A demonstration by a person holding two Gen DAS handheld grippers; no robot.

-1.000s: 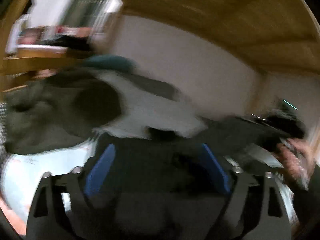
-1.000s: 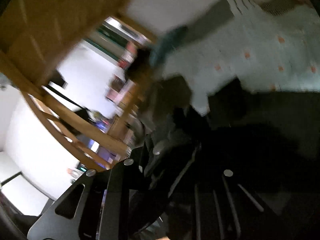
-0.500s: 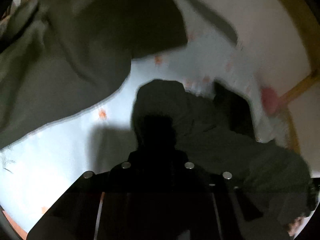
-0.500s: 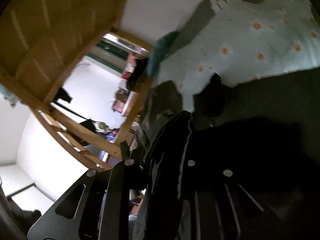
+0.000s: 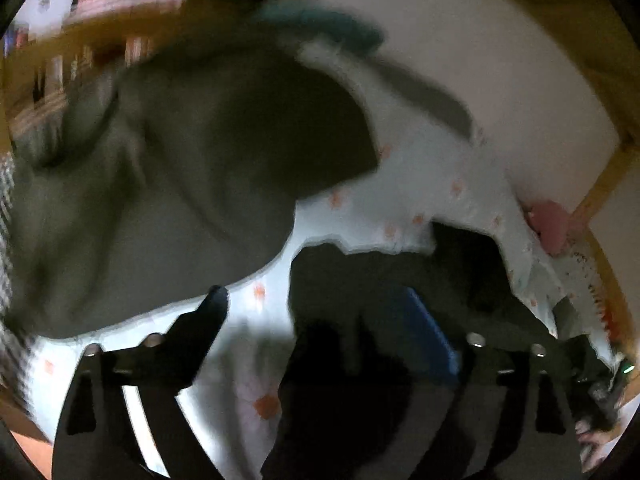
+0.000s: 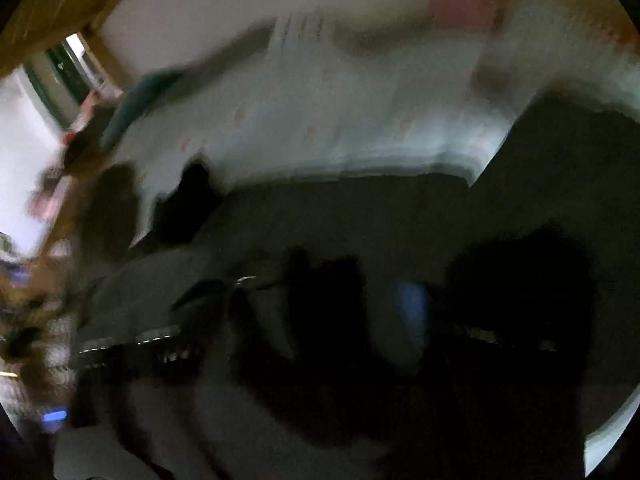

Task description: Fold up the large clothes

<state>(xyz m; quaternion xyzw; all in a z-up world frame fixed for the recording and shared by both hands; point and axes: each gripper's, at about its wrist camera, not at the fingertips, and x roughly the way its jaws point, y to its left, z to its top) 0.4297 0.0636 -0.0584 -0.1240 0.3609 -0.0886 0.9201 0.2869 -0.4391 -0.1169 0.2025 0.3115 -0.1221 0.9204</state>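
A large dark garment (image 5: 400,280) lies spread on a pale bed sheet with orange flowers (image 5: 360,216). In the left wrist view my left gripper (image 5: 320,320) is open, its fingers apart over the garment's left edge, with a blue pad (image 5: 432,332) showing. The right wrist view is badly blurred. The same dark garment (image 6: 360,216) fills its lower half, and my right gripper (image 6: 332,300) shows only as dark shapes over the cloth. An olive-grey garment (image 5: 160,200) lies heaped to the left.
A teal item (image 5: 328,28) and a grey pillow (image 5: 420,96) lie at the far side of the bed. A pink item (image 5: 552,228) sits by the wooden bed frame (image 5: 600,184). Shelves (image 5: 120,20) stand beyond the bed on the left.
My left gripper has opened and let go of the dark garment, which now lies on the sheet. My right gripper has swung down over the cloth; its view is now heavily blurred.
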